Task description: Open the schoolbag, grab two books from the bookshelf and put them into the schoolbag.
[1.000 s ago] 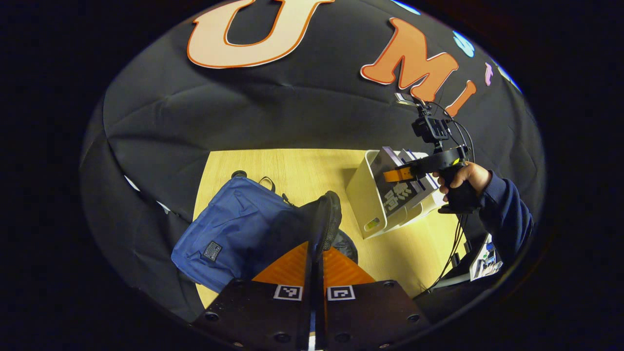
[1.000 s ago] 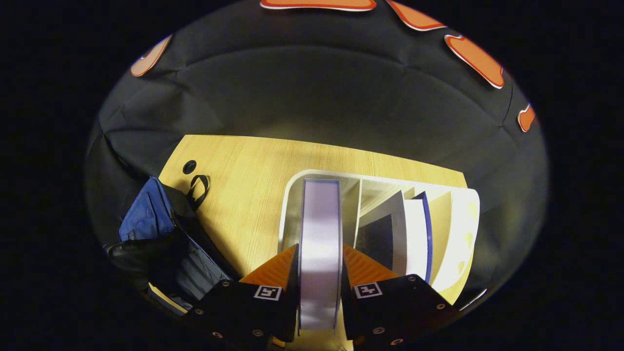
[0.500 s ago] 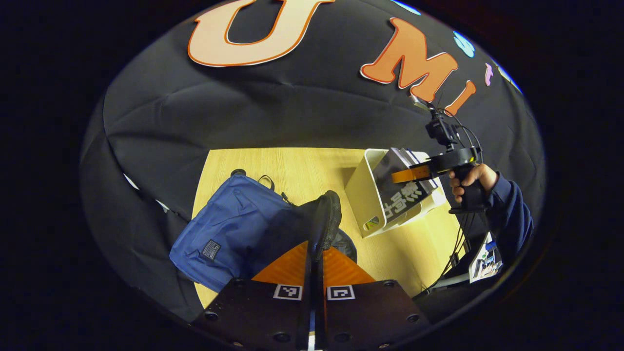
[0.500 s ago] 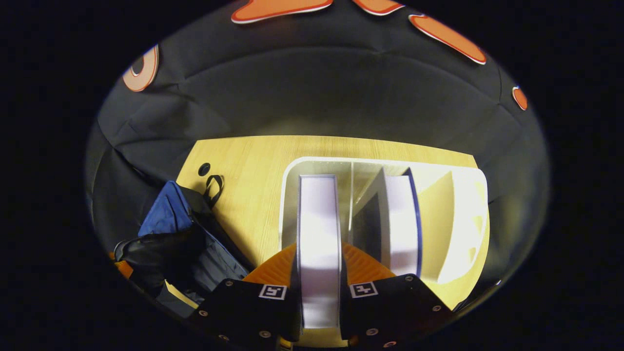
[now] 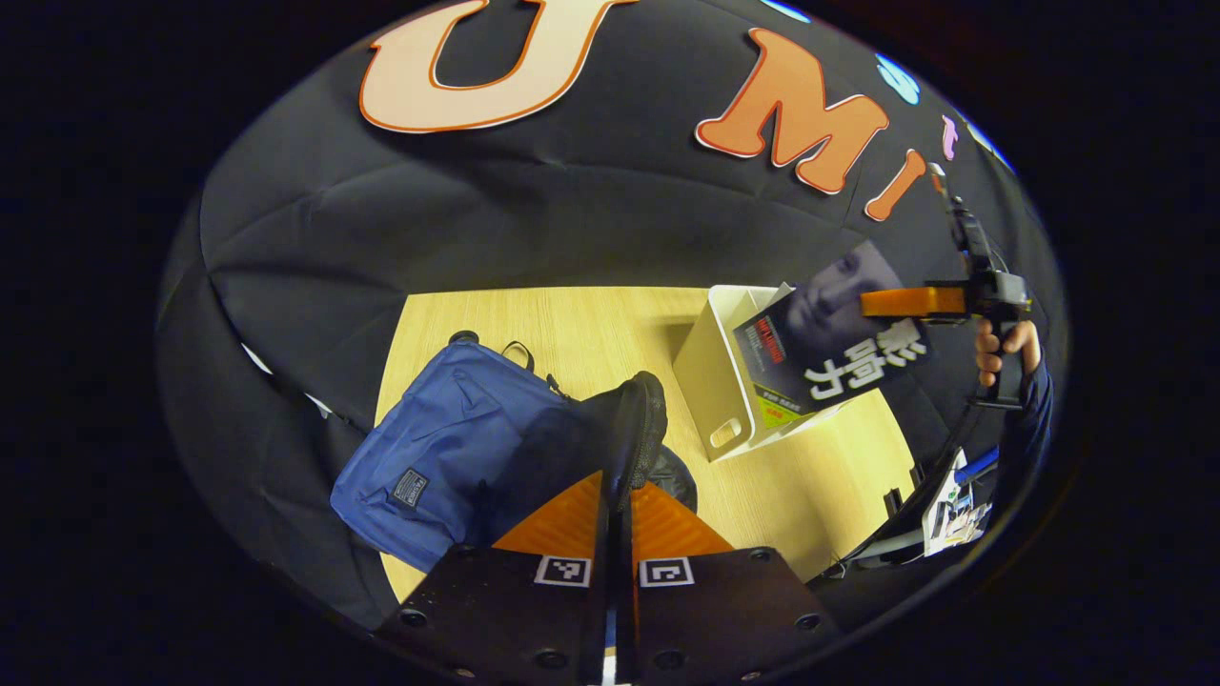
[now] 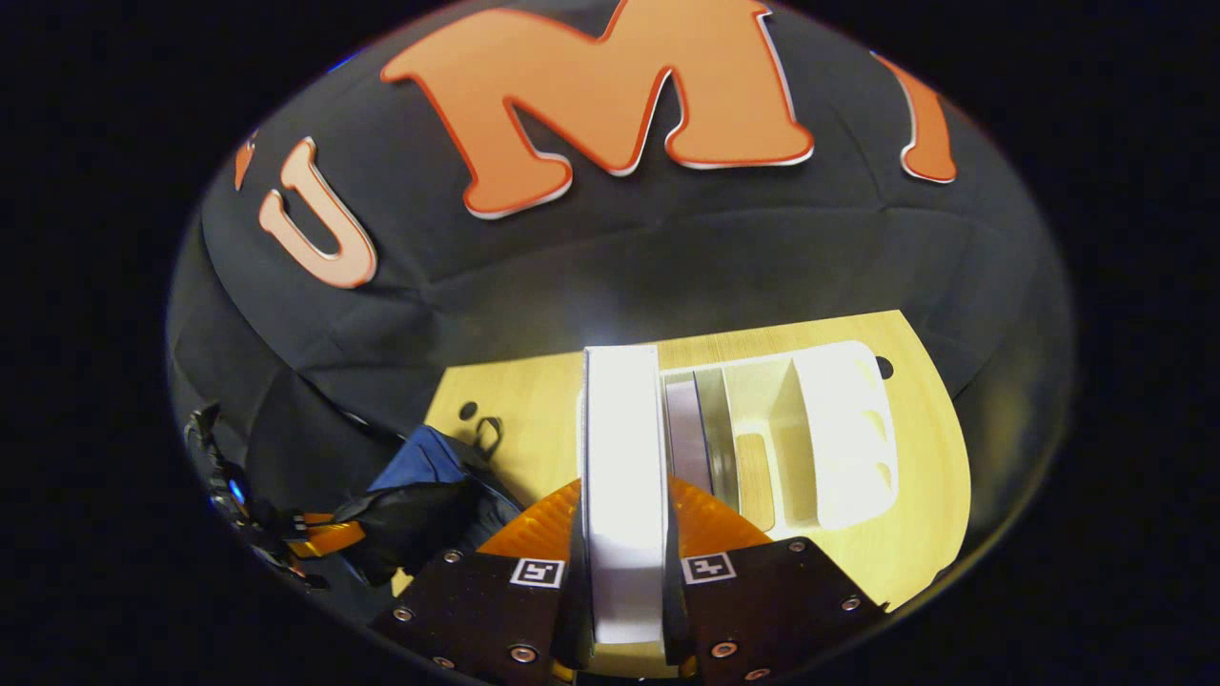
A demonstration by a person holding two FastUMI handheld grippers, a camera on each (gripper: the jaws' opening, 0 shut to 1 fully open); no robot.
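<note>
The right gripper [image 6: 624, 572] clamps a book [image 6: 624, 476] between both fingers; in the right gripper view only the book's pale page edge faces the camera, and its cover is hidden. The left gripper view shows that cover [image 5: 834, 343], dark with pale characters, lifted above the white bookshelf [image 5: 715, 381], with a hand [image 5: 1001, 343] on the handle near the picture's edge. The left gripper [image 5: 618, 495] is closed on a black flap [image 5: 634, 429] of the blue schoolbag [image 5: 448, 448], which hides the bag's opening. A second book [image 6: 688, 433] stands in the bookshelf's left compartment [image 6: 839, 429]. Bag and bookshelf rest apart on a light wooden table [image 5: 572, 324], backed by black cloth.
</note>
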